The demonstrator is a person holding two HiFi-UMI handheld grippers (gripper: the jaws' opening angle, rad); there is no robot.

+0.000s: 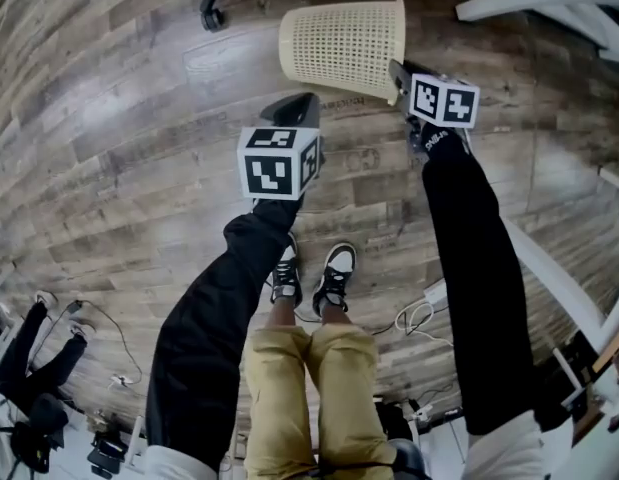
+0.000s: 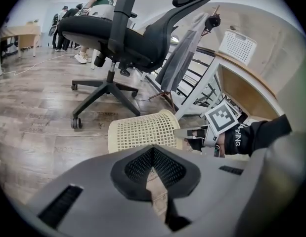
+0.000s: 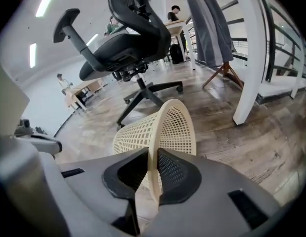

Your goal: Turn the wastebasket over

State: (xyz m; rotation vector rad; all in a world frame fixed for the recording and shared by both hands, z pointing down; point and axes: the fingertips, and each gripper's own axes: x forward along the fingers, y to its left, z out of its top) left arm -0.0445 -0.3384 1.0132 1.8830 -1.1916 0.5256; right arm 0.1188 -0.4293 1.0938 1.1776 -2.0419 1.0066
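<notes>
One wastebasket (image 1: 341,40), cream lattice plastic, lies on its side on the wood floor (image 1: 119,128), with its open mouth toward my right gripper (image 3: 153,169). Right jaws are clamped on the rim, one pad on each side of it. My left gripper (image 2: 153,154) has its jaws pressed together with nothing between them, near the basket's side wall.

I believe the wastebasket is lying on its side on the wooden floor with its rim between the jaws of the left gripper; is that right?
Not quite. The wastebasket does lie on its side on the wooden floor, but its rim is between the jaws of the right gripper, not the left. The right gripper view shows this. The left gripper holds nothing.
</notes>
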